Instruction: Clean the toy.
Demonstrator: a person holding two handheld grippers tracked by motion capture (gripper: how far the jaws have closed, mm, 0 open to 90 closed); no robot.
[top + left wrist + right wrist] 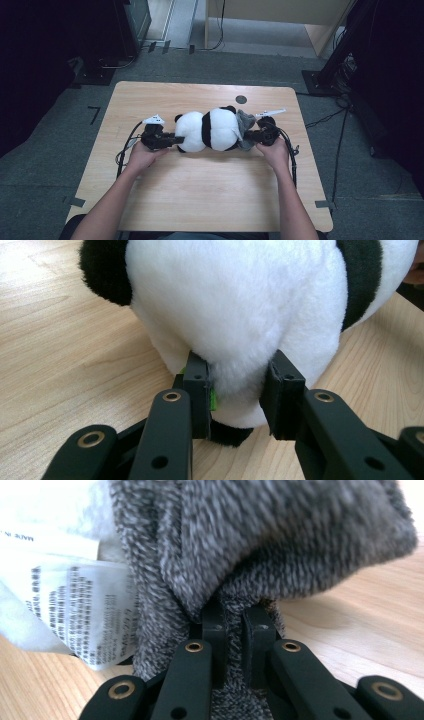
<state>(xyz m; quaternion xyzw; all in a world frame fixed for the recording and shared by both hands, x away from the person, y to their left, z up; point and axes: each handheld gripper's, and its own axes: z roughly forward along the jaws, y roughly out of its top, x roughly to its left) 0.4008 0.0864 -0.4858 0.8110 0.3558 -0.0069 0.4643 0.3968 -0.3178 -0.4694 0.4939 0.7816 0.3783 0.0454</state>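
Nearest the person, both forearms come in over the bare tabletop (200, 185) toward the panda plush (207, 129), which lies on its side across the middle of the tabletop. At the panda's white, rounded end, the left tongs (239, 390) are clamped on a pinch of white fur low on the body, the pads (197, 385) pressed into the pile from both sides. At the panda's other end, the right tongs (234, 630) are nearly together, nipping a fold of the grey knitted garment (280, 545) that bunches there; a white care label (75, 610) hangs beside that fold.

The step in hand looks like working the grey garment along the panda's body, with one end held as an anchor; whether it is going on or coming off is hard to tell from the bunched cloth. The next move calls for a steady left hold while the right tongs draw the knit evenly, without letting the thin fold slip. Beyond the panda, a small dark disc (241, 99) sits near the tabletop's far edge.
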